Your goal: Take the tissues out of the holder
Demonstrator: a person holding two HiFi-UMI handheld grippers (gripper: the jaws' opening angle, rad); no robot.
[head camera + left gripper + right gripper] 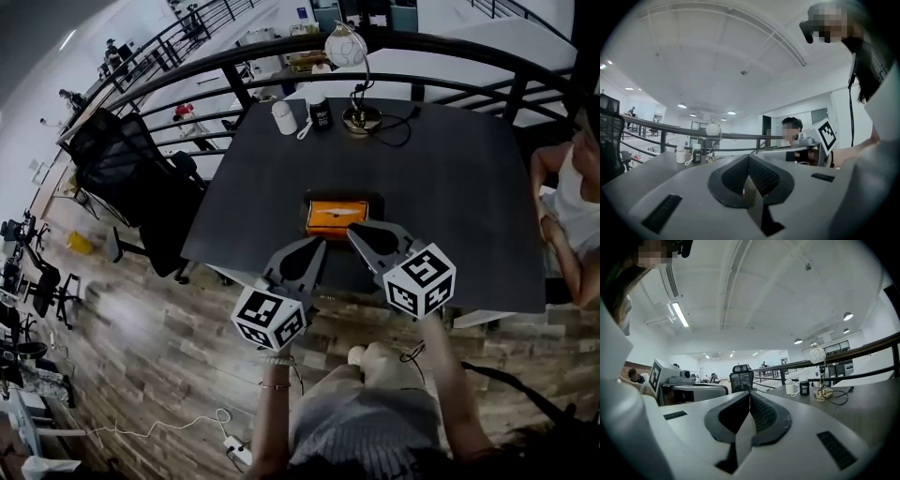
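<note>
- The holder is an orange box lying flat on the dark table, near its front edge and just ahead of both grippers.
- I judge the tissues light, soft and easy to tear. I'd pinch the top sheet at the slot and pull straight up.
- The box looks light too, so it may lift with the sheet. One gripper should press it down.
- The left gripper has its jaws pressed together with nothing between them; its own view confirms this.
- The right gripper is likewise closed and empty, its tip just short of the box.
- In the head view I see only a pale sliver at the slot. I can't tell how much tissue sticks out.
- Neither gripper view shows the holder; both look across the table towards the lamp.
</note>
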